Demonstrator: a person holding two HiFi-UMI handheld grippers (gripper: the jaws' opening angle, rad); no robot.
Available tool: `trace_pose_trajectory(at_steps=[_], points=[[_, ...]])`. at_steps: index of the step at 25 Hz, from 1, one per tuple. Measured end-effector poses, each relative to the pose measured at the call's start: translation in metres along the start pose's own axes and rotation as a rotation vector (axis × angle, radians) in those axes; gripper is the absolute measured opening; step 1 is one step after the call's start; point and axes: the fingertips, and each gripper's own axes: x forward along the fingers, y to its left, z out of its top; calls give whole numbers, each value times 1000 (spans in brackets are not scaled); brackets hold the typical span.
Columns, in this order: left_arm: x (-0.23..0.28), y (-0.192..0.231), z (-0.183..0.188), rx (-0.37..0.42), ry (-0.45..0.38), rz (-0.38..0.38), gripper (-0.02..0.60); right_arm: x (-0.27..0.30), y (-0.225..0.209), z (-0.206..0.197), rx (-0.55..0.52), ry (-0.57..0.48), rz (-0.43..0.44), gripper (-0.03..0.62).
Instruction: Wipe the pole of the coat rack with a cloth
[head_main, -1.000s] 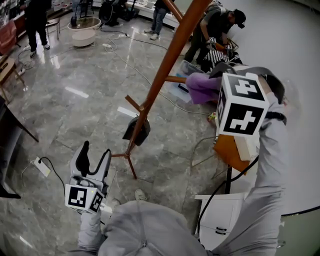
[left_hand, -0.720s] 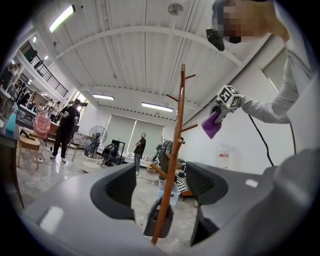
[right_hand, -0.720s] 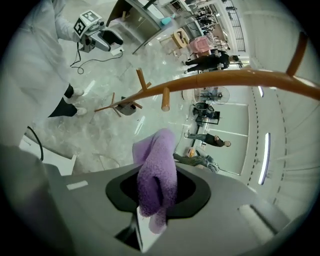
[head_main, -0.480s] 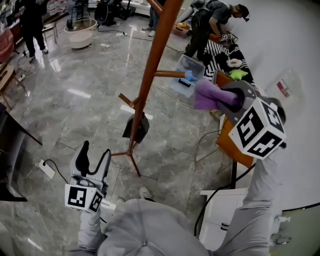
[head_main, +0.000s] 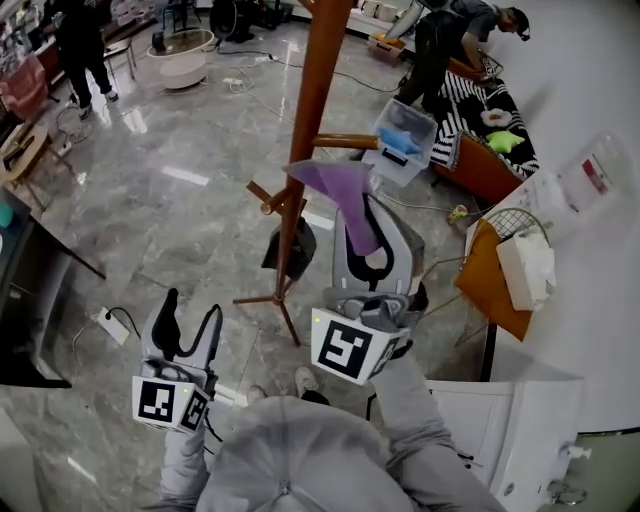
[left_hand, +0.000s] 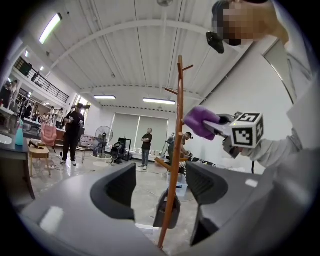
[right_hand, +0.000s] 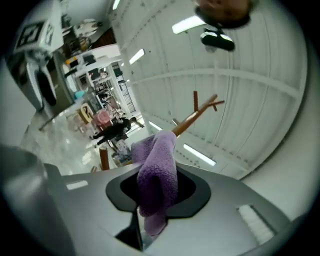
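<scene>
The coat rack's brown pole (head_main: 305, 130) rises from its feet on the grey floor. It also runs up between the left jaws in the left gripper view (left_hand: 176, 150). My right gripper (head_main: 358, 238) is shut on a purple cloth (head_main: 345, 195). The cloth's left edge reaches the pole at mid height, just above a side peg. In the right gripper view the cloth (right_hand: 157, 172) hangs folded between the jaws, with the pole's top (right_hand: 192, 117) behind it. My left gripper (head_main: 187, 322) is held low and left of the rack's feet. It is open and holds nothing.
A dark bag (head_main: 290, 250) hangs low on the rack. A clear bin (head_main: 400, 145) sits by a right-hand peg. An orange table (head_main: 490, 285) with a wire basket and a white cabinet (head_main: 520, 430) stand at the right. A power strip (head_main: 110, 325) lies on the floor at the left, and people stand farther back.
My right gripper has swung left and down with the purple cloth, from the far right over to the pole. The left gripper has stayed put.
</scene>
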Motion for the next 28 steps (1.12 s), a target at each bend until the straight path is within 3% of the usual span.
trace_pose_trajectory(at_steps=[3, 7, 11, 16, 25, 28], points=[[-7, 5, 0, 9, 8, 37, 337, 16, 29, 11, -198, -81, -26, 84], [-14, 7, -4, 12, 10, 73, 337, 37, 74, -12, -306, -20, 116, 84], [-15, 12, -4, 6, 6, 83, 337, 44, 90, -27, -271, 22, 251, 84], [-13, 11, -6, -9, 6, 82, 337, 44, 102, -43, -107, 58, 479, 84], [-8, 10, -5, -15, -8, 59, 337, 27, 106, -10, -193, -38, 750, 84], [-9, 9, -4, -16, -14, 57, 337, 18, 108, 0, -222, -51, 785, 84]])
